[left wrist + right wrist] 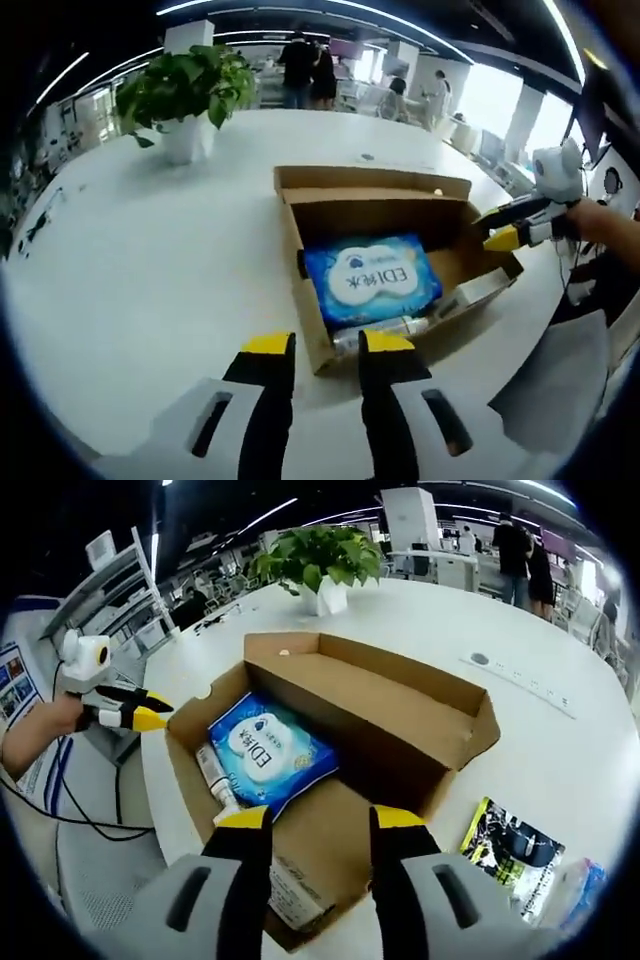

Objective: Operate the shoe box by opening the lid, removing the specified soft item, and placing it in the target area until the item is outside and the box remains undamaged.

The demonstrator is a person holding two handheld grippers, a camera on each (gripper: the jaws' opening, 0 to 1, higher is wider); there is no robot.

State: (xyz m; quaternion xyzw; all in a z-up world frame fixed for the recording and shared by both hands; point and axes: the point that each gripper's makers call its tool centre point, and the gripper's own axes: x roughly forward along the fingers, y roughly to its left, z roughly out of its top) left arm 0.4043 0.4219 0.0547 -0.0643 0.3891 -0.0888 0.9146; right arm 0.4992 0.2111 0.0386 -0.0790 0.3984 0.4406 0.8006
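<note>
White table (150, 270): open shoe box (300, 215) holding blue wipes pack (372, 280); left gripper (328, 345) and right gripper (311, 820) both spread, empty.

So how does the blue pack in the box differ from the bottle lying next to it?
The blue pack is broad, flat and soft-looking, bright blue with a white printed label; the bottle is slim, pale and tube-shaped. The pack covers much of the box floor, while the bottle takes only a narrow strip along the pack's edge by the box wall. Both lie flat inside the open box, side by side.
</note>
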